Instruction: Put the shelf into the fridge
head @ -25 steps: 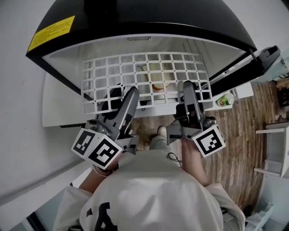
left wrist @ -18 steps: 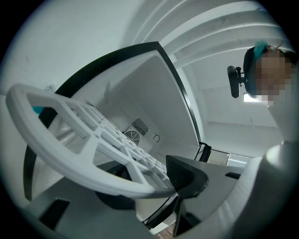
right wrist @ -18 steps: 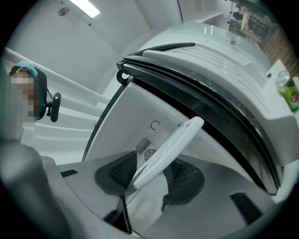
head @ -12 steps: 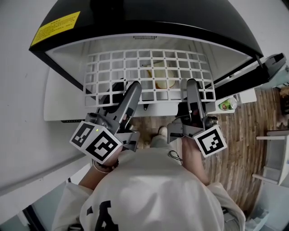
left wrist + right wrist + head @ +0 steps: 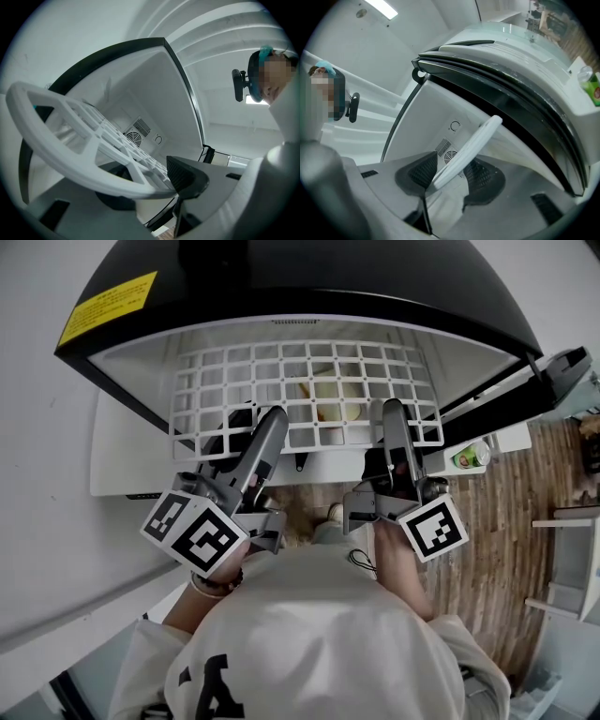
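Shelf (image 5: 309,395): white grid, partly inside the open fridge (image 5: 309,287), at 12 o'clock from me. My left gripper (image 5: 267,427) clamps its near rim at 7 o'clock, my right gripper (image 5: 392,423) at 5 o'clock.

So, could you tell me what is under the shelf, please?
Through the shelf, a pale yellowish item shows in the fridge, kind unclear. Its bars, the left gripper and right gripper cover the rest.
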A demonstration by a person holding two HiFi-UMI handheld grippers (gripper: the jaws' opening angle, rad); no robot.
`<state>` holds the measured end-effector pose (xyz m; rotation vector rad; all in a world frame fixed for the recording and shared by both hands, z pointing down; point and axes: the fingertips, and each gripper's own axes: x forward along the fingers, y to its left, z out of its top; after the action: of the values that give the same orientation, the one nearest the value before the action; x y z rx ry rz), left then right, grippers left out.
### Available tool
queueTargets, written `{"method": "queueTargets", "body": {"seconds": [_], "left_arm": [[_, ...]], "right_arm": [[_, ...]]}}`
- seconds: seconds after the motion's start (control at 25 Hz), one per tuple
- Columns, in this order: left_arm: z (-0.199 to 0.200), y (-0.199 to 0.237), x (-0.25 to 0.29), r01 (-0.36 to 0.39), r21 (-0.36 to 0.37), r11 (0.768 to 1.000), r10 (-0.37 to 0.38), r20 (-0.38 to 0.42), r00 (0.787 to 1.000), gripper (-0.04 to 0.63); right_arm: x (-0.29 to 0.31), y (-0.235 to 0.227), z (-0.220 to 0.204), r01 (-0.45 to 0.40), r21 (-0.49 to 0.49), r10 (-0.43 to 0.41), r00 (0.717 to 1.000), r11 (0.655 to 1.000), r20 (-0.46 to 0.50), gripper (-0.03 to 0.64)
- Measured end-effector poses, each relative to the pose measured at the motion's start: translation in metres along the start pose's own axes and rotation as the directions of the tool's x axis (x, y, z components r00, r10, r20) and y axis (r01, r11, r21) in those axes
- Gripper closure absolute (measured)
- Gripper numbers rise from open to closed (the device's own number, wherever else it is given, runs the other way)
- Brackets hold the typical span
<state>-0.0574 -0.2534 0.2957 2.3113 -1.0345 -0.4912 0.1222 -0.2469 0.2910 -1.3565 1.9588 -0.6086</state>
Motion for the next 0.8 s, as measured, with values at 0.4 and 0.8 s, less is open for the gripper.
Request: {"method": "queueTargets", "body": {"seconds": [0.4,0.8], "left_arm": [[0.006,0.007,0.01,0.007,0.004,1.0,-0.008,0.006,1.0,0.407],[0.009,0.009,0.014,0.005,-0.005,1.0,-0.005,-0.007,1.0,0.407]], "right_arm": [[0.012,-0.003,0.0,-0.008,-0.001,0.008,1.0,1.0,0.005,0.439],[0.018,-0.004,0.001,-0.01,0.003,0.01,1.0,1.0,-0.001,0.437]]}}
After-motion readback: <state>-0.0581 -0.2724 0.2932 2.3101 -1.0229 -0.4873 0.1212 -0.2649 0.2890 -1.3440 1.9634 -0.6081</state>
